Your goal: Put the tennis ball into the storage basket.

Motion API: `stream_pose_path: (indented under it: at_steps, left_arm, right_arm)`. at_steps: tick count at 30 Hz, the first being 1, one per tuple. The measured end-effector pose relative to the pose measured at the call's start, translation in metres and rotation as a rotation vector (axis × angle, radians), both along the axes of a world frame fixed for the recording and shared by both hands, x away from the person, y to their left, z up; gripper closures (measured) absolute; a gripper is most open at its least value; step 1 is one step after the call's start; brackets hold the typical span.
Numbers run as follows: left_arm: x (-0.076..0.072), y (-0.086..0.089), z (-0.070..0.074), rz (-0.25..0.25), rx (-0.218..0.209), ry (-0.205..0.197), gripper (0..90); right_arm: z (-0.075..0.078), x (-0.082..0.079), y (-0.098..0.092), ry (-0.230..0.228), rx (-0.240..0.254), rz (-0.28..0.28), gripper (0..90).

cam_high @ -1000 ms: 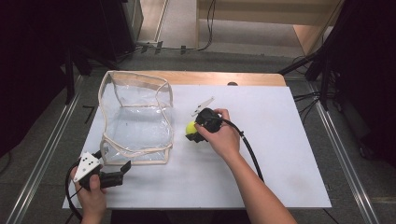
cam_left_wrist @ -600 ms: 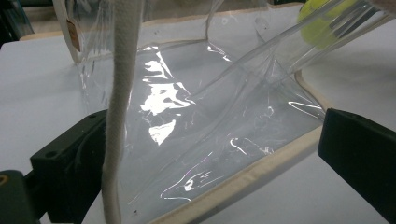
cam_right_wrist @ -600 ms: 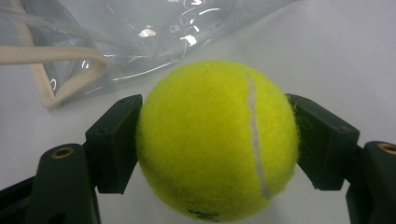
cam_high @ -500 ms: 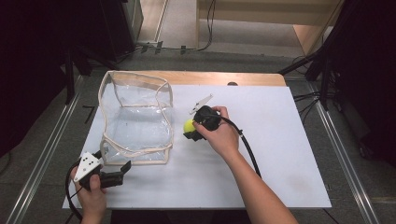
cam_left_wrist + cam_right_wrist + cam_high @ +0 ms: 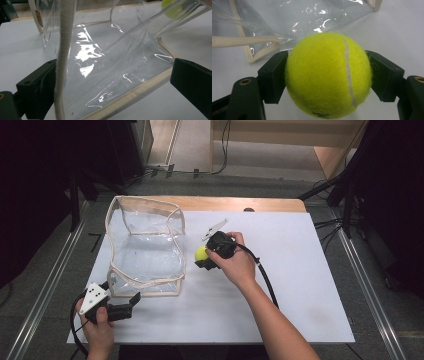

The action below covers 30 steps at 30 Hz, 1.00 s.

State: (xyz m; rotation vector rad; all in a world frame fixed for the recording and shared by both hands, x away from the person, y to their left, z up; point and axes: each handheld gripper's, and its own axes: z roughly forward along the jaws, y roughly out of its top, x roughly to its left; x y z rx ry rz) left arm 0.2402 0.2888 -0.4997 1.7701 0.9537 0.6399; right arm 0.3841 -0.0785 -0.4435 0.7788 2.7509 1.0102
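A yellow tennis ball [image 5: 322, 70] sits squeezed between the two black jaws of my right gripper [image 5: 327, 77], which is shut on it. In the high view the ball [image 5: 200, 253] and right gripper [image 5: 204, 260] hover just right of a clear plastic bag [image 5: 145, 247] with beige trim. My left gripper [image 5: 131, 302] is at the bag's front left corner, open. Its jaws stand wide apart around the bag's trimmed bottom edge [image 5: 125, 98], not closed on it. A beige strap [image 5: 63, 50] hangs in front of one left jaw. The ball [image 5: 172, 10] shows through the plastic.
The bag lies on a white sheet [image 5: 300, 290] that covers the table, with a wooden strip [image 5: 225, 204] along the far edge. Metal rails [image 5: 372, 300] run down both sides. The right gripper's cable [image 5: 266, 282] trails back along the forearm.
The right gripper with the ball has edged slightly toward the bag. The left gripper has stayed in place.
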Motion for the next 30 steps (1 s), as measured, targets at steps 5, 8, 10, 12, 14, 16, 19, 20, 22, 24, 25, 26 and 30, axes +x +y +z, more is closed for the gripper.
stream_pose_path:
  at_steps: [5, 8, 10, 12, 14, 16, 19, 20, 22, 24, 25, 26, 30]
  left_arm:
    - [0.000, 0.000, 0.000, 0.000, 0.000, 0.000, 0.0]
    - [0.000, 0.000, 0.000, -0.001, -0.001, 0.000, 0.0]
    - [0.000, 0.000, 0.000, -0.001, -0.001, -0.001, 0.0]
    - [0.000, 0.000, 0.000, -0.001, 0.000, 0.000, 0.0]
    - [0.000, 0.000, 0.000, -0.001, 0.001, 0.000, 0.0]
    - [0.000, 0.000, 0.000, 0.000, 0.004, 0.000, 0.0]
    - [0.000, 0.000, 0.000, 0.000, 0.007, 0.000, 0.0]
    - [0.000, 0.000, 0.000, 0.000, 0.007, 0.000, 0.0]
    - [0.000, 0.000, 0.000, 0.001, 0.004, 0.000, 0.0]
    - [0.000, 0.000, 0.000, 0.001, 0.006, 0.000, 0.0]
    - [0.000, 0.000, 0.000, 0.001, 0.006, 0.000, 0.0]
    - [0.000, 0.000, 0.000, 0.001, 0.005, 0.000, 0.0]
    - [0.000, 0.000, 0.000, 0.000, 0.003, 0.001, 0.0]
  right_arm:
    - [0.002, -0.001, 0.001, 0.001, 0.005, 0.007, 22.5]
    - [0.003, -0.001, 0.003, 0.007, 0.002, 0.015, 22.5]
    - [0.004, -0.001, 0.003, 0.006, 0.003, 0.016, 22.5]
    - [0.006, -0.001, 0.003, 0.005, 0.000, 0.020, 22.5]
    - [0.009, 0.000, 0.004, 0.001, 0.000, 0.025, 22.5]
    - [0.014, 0.000, 0.003, -0.002, 0.003, 0.025, 22.5]
    - [0.022, 0.000, 0.003, -0.014, 0.004, 0.029, 22.5]
    - [0.022, 0.000, 0.003, -0.014, 0.004, 0.029, 22.5]
    - [0.025, -0.001, 0.004, -0.022, 0.006, 0.037, 22.5]
    - [0.027, -0.001, 0.004, -0.021, 0.006, 0.041, 22.5]
    - [0.027, -0.001, 0.004, -0.021, 0.006, 0.041, 22.5]
    - [0.027, -0.001, 0.004, -0.021, 0.008, 0.044, 22.5]
    - [0.029, -0.002, 0.005, -0.019, 0.019, 0.050, 22.5]
